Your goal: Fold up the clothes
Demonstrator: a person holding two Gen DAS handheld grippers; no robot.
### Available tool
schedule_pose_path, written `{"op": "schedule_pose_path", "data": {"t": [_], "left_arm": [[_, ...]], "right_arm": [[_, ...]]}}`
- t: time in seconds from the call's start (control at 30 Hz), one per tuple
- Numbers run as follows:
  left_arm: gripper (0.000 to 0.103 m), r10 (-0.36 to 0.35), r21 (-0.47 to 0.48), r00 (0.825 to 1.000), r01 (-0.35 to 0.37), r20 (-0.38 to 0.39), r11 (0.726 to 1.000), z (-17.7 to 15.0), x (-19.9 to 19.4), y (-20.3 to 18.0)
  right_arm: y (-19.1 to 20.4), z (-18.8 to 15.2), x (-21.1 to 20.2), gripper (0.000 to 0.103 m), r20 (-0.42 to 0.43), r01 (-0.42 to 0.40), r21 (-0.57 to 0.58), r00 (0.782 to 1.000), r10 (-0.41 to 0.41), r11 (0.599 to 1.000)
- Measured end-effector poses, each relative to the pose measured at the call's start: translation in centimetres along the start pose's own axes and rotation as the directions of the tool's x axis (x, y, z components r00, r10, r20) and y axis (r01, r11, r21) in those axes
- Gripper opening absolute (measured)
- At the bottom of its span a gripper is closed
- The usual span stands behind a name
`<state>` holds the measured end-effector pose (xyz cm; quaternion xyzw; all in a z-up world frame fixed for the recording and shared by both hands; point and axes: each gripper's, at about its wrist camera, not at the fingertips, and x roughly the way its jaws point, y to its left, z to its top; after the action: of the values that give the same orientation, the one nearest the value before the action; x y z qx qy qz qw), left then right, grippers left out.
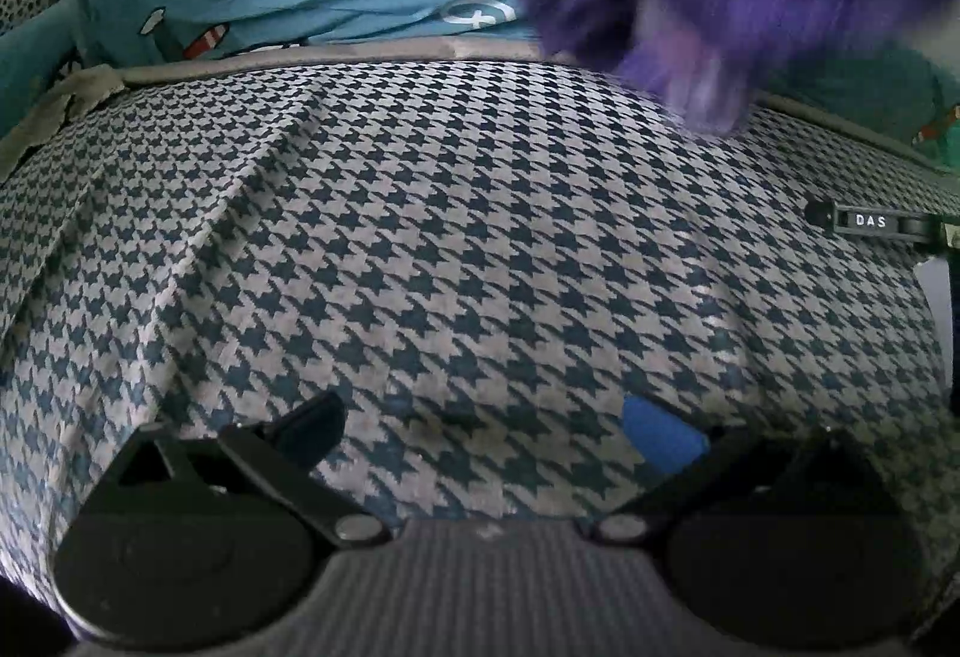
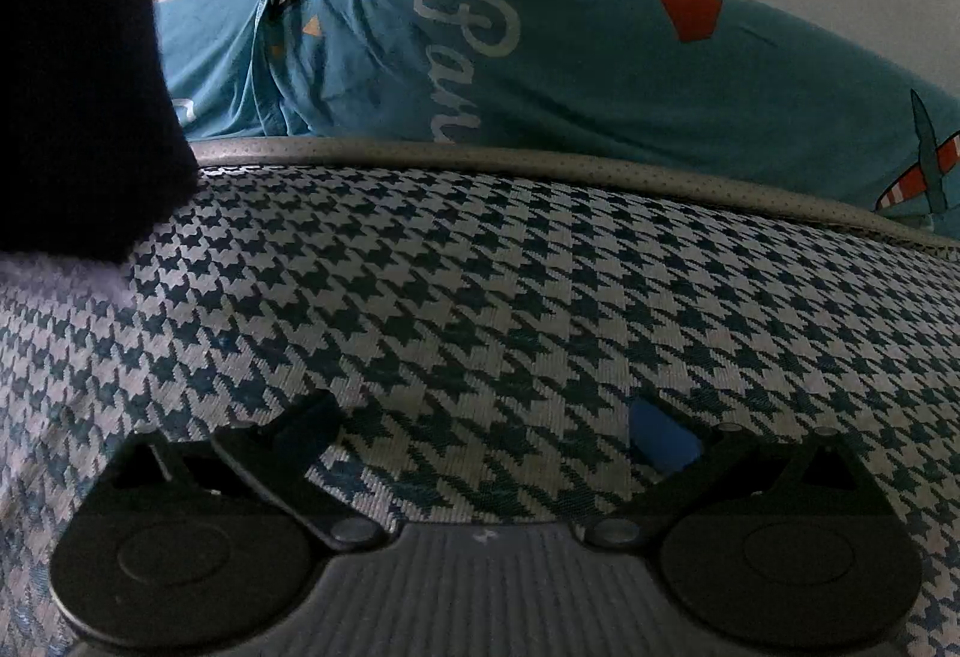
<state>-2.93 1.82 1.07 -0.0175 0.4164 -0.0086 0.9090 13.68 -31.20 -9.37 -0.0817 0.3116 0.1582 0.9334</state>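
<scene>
Both grippers hovered low over the houndstooth cloth (image 1: 480, 237), which lay spread beneath and ahead of the fingers. Left gripper (image 1: 486, 429) fingers stood apart, gripping nothing; right gripper (image 2: 486, 429) likewise. Beyond the cloth's grey edge (image 2: 540, 159) lay a blue printed garment (image 2: 600, 75). A blurred purple item (image 1: 690, 15) showed ahead and right of the left fingers. Judged step: between folds, smoothing or repositioning. Next move likely calls for pinching an edge.

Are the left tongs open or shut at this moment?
Open. In the left wrist view the two fingertips of the left tongs stand wide apart over the houndstooth cloth, with nothing held between them.
</scene>
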Motion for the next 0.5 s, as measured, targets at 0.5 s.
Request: {"op": "schedule_pose_path", "data": {"t": [0.5], "left_arm": [[0.103, 0.019, 0.005, 1.000, -0.019, -0.014, 1.000, -0.02, 0.46, -0.44]], "right_arm": [[-0.18, -0.25, 0.16, 0.103, 0.001, 0.000, 0.000, 1.000, 0.000, 1.000]]}}
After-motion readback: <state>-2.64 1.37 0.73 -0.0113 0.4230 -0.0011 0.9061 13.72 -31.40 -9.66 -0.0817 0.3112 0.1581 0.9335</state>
